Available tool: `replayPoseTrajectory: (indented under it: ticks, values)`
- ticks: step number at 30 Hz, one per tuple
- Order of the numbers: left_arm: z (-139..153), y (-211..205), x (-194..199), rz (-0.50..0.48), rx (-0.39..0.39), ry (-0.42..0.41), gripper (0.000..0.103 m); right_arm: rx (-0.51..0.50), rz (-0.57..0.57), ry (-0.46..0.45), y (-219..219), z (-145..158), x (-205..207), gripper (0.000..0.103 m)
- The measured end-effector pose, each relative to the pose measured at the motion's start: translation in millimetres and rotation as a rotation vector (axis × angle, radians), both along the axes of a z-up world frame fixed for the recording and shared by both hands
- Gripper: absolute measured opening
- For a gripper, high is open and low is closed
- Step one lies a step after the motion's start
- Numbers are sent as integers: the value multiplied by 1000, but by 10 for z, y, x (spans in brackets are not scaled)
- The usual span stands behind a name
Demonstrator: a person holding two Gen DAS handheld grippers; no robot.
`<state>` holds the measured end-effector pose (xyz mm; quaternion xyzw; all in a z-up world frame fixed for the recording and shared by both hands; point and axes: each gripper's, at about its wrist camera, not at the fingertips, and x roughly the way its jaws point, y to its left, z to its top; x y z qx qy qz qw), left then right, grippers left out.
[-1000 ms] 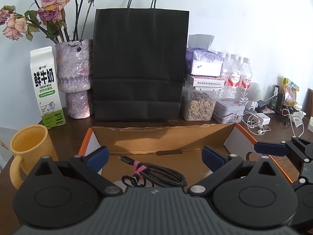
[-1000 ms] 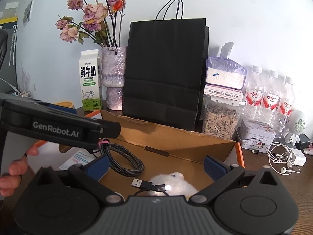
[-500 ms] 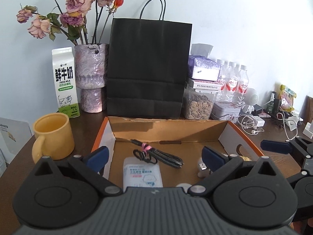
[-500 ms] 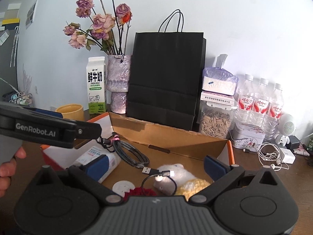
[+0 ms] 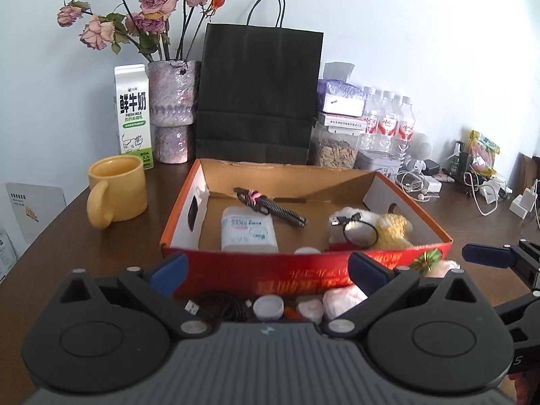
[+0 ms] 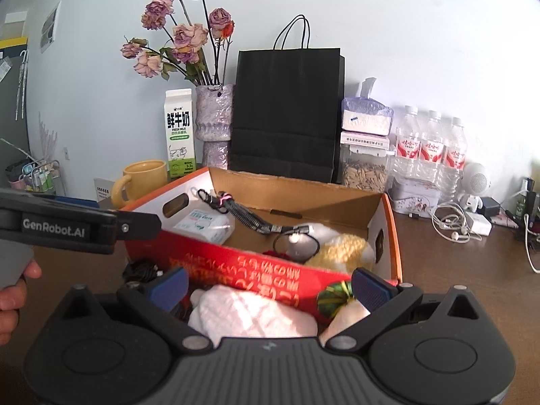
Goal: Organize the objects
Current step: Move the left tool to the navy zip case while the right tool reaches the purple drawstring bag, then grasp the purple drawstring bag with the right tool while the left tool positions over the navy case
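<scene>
The cardboard box (image 5: 305, 263) already holds a braided cable (image 5: 270, 204), a white wipes pack (image 5: 248, 229) and a white-and-yellow plush (image 5: 381, 226), so the sorting looks partly done. Left on the surface (image 5: 84, 249) against the box's near wall, at 6 o'clock from it, are a coiled black cable (image 5: 221, 308), a small white round lid (image 5: 268, 305), pale pink soft items (image 6: 249, 314) and a green-and-yellow trinket (image 6: 332, 298). The left gripper (image 5: 266, 270) and right gripper (image 6: 270, 285) both have jaws wide and hold nothing, poised above those leftovers.
</scene>
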<state>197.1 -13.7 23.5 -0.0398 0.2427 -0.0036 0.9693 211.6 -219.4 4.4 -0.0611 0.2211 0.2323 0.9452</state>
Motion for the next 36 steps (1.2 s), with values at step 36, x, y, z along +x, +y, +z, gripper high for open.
replayPoseTrajectory:
  ticks: [36]
  values:
    - [-441,147,-558,-2,-15,128,103,-60,-71,233,40,-574,-343,103]
